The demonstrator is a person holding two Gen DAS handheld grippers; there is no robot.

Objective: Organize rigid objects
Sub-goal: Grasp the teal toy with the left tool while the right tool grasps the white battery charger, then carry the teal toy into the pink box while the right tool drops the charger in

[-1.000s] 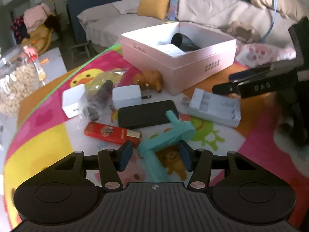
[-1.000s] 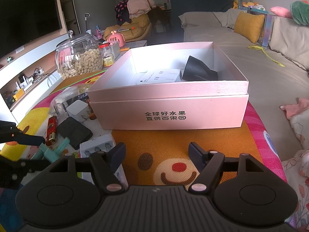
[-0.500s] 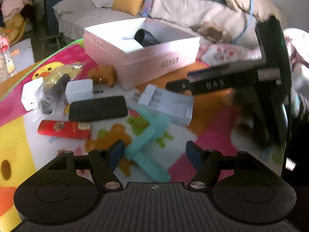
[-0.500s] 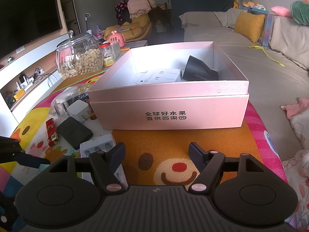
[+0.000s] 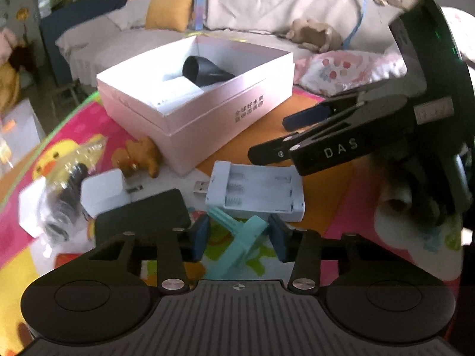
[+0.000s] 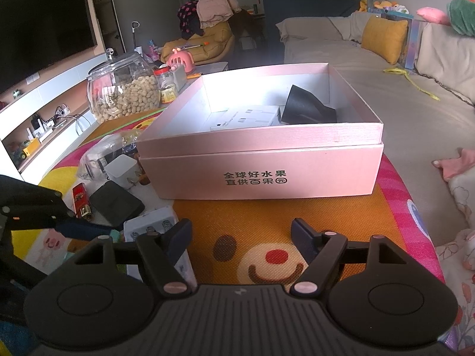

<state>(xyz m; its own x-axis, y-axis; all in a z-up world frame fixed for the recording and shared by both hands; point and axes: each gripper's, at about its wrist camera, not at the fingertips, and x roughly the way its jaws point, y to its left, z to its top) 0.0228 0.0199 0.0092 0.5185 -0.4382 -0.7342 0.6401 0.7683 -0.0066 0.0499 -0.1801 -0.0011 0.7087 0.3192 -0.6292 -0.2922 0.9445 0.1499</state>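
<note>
One teal plastic tool (image 5: 243, 240) lies flat on the colourful play mat (image 5: 335, 207), on the near side of the pink box (image 5: 207, 118), touching the near edge of the white battery charger (image 5: 258, 192). The left tongs (image 5: 239, 237) straddle it, and their jaws have just been closing; the pads flank the teal piece but do not visibly press it yet, so I read this as a pickup in progress. The box stands uncovered to take such items, already holding a black nozzle (image 5: 204, 72) and a white pack. The right tongs (image 6: 240, 240) hover apart and empty over the mat before the box's printed side, probably waiting their turn. A black power bank (image 5: 142, 216) lies left of the charger.
</note>
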